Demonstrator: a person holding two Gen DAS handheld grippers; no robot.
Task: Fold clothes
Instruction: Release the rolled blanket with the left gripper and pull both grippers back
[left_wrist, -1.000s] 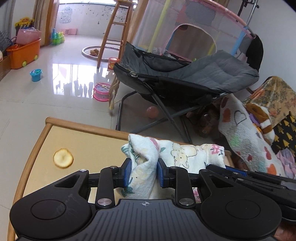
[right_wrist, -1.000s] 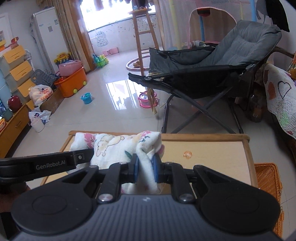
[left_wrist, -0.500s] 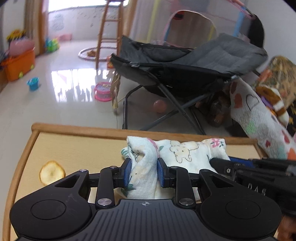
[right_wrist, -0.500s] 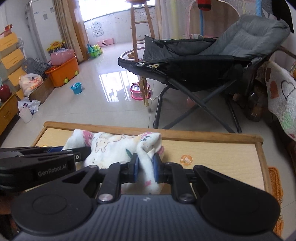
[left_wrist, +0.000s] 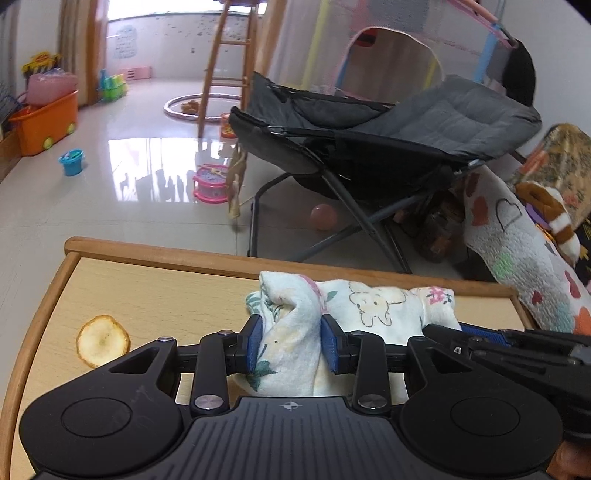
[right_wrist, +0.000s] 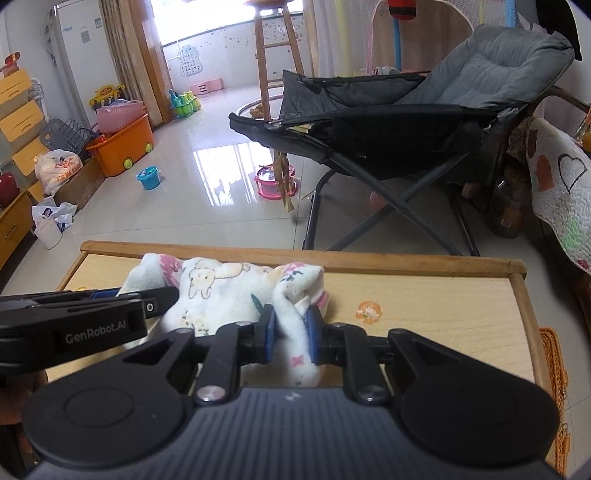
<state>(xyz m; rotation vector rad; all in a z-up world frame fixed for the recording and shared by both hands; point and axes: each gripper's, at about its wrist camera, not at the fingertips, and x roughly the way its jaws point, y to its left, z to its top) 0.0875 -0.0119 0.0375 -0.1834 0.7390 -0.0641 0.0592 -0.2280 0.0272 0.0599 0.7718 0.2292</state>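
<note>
Lying bunched along the far edge of the wooden table (left_wrist: 155, 291), the white printed cloth (left_wrist: 373, 306) has 1 end between the blue pads of your left gripper (left_wrist: 291, 345) and the other between those of your right gripper (right_wrist: 290, 332). Both sets of jaws are opening, yet the pads touch the fabric on each side. Your 2 grippers sit close together over the cloth. Beyond the table's far rim stands a grey folding chair (right_wrist: 424, 122); a pale round mark (left_wrist: 102, 340) lies left of the cloth.
</note>
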